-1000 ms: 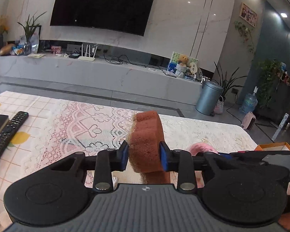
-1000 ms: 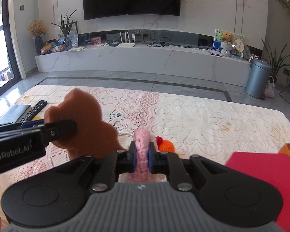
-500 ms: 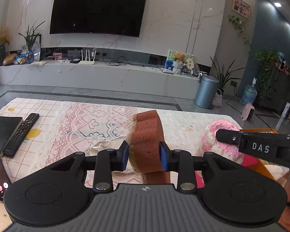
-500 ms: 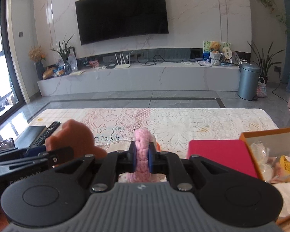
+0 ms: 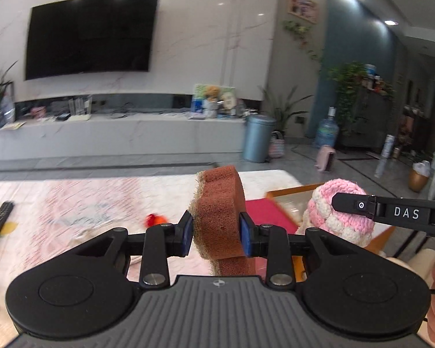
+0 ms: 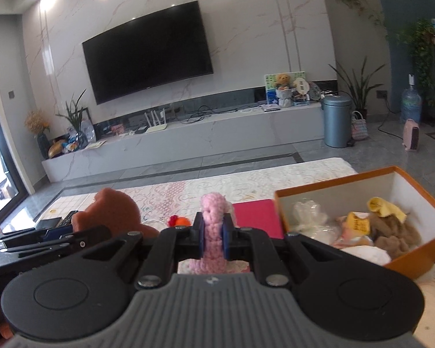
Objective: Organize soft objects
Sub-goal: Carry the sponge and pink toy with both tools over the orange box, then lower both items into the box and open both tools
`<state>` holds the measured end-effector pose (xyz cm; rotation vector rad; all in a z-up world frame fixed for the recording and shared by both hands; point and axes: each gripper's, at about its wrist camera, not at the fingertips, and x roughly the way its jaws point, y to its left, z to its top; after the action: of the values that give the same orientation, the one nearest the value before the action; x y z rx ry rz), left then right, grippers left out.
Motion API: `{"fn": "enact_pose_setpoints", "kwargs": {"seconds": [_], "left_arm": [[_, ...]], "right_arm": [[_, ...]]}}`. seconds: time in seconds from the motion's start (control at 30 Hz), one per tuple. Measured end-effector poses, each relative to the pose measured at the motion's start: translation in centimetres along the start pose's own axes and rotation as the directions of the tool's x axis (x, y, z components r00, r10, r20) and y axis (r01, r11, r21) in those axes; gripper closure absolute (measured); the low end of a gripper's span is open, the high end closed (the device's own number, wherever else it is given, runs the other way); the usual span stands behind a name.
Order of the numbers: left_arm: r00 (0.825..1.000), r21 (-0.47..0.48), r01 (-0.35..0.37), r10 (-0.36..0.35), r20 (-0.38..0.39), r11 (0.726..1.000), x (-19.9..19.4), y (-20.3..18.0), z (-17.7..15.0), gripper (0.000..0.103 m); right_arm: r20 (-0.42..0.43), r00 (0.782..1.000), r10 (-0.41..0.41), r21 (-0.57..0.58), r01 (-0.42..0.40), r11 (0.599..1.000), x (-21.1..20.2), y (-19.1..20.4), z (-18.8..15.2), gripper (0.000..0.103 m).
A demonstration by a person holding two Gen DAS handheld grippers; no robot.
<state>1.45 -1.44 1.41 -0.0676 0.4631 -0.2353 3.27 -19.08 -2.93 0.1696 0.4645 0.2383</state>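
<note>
Between left claw (image 5: 216, 237) pads, brown sponge (image 5: 221, 214)

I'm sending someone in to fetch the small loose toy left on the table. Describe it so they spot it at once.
Start at the long table under the lace tablecloth, facing the wall television. Left of the flat red sheet that adjoins the orange box lies a little red-and-orange toy. It is the only loose bright thing there; the brown sponge and pink knitted toy are held in grippers.

Brown sponge (image 5: 220, 214) upright, clamped; pink knit toy (image 6: 214, 229) clamped.
</note>
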Motion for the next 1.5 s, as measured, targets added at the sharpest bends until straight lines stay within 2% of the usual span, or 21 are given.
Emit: {"fn": "enact_pose_setpoints", "kwargs": {"seconds": [0.17, 0.33, 0.47, 0.53, 0.63, 0.8, 0.9, 1.0, 1.1, 1.2, 1.33, 1.5], "left_arm": [[0.995, 0.026, 0.095, -0.095, 0.011, 0.995, 2.0, -2.8, 2.0, 0.066], [0.981, 0.020, 0.194, -0.194, -0.020, 0.981, 5.5, -5.3, 3.7, 0.066], [0.973, 0.052, 0.228, -0.225, -0.060, 0.972, 8.7, -7.6, 4.4, 0.066], [0.967, 0.059, 0.241, -0.235, -0.098, 0.969, 10.5, -8.6, 4.5, 0.066], [0.955, 0.071, 0.262, -0.248, -0.163, 0.962, 12.8, -10.0, 4.1, 0.066], [0.927, 0.104, 0.264, -0.222, -0.301, 0.959, 16.3, -11.6, 2.9, 0.066], [0.904, 0.113, 0.282, -0.225, -0.363, 0.953, 17.6, -12.0, 2.2, 0.066], [0.881, 0.143, 0.290, -0.206, -0.426, 0.946, 18.7, -12.4, 1.2, 0.066], [0.855, 0.158, 0.309, -0.201, -0.478, 0.938, 19.4, -12.9, 0.5, 0.066], [0.841, 0.191, 0.317, -0.182, -0.510, 0.929, 20.1, -13.6, 0.2, 0.066], [0.803, 0.224, 0.332, -0.150, -0.576, 0.916, 21.4, -14.4, -0.4, 0.066], [0.786, 0.258, 0.340, -0.123, -0.606, 0.905, 22.2, -15.0, -0.2, 0.066]], "right_arm": [[0.019, 1.000, -0.022, 0.058, 0.020, 0.998, -1.4, -4.3, 1.9, 0.093], [0.056, 0.995, -0.089, 0.042, 0.086, 0.995, -2.0, -7.5, 4.4, 0.093], [0.062, 0.987, -0.146, 0.029, 0.145, 0.989, -1.0, -10.2, 5.9, 0.093], [0.038, 0.986, -0.162, 0.044, 0.161, 0.986, 0.0, -11.8, 6.3, 0.093], [-0.025, 0.990, -0.141, 0.105, 0.143, 0.984, 1.9, -14.3, 6.1, 0.093], [-0.130, 0.986, -0.109, 0.174, 0.130, 0.976, 5.5, -16.6, 3.9, 0.093], [-0.201, 0.978, -0.051, 0.244, 0.100, 0.965, 7.6, -17.9, 2.4, 0.093], [-0.269, 0.963, -0.016, 0.277, 0.093, 0.956, 9.3, -18.7, 1.2, 0.093], [-0.325, 0.945, -0.031, 0.261, 0.122, 0.958, 10.4, -19.1, 0.6, 0.093], [-0.388, 0.920, -0.060, 0.212, 0.153, 0.965, 11.5, -19.4, 0.3, 0.093], [-0.462, 0.881, -0.102, 0.134, 0.183, 0.974, 13.2, -19.8, 0.1, 0.093], [-0.528, 0.835, -0.154, 0.033, 0.201, 0.979, 14.9, -19.9, -0.1, 0.092]]}}
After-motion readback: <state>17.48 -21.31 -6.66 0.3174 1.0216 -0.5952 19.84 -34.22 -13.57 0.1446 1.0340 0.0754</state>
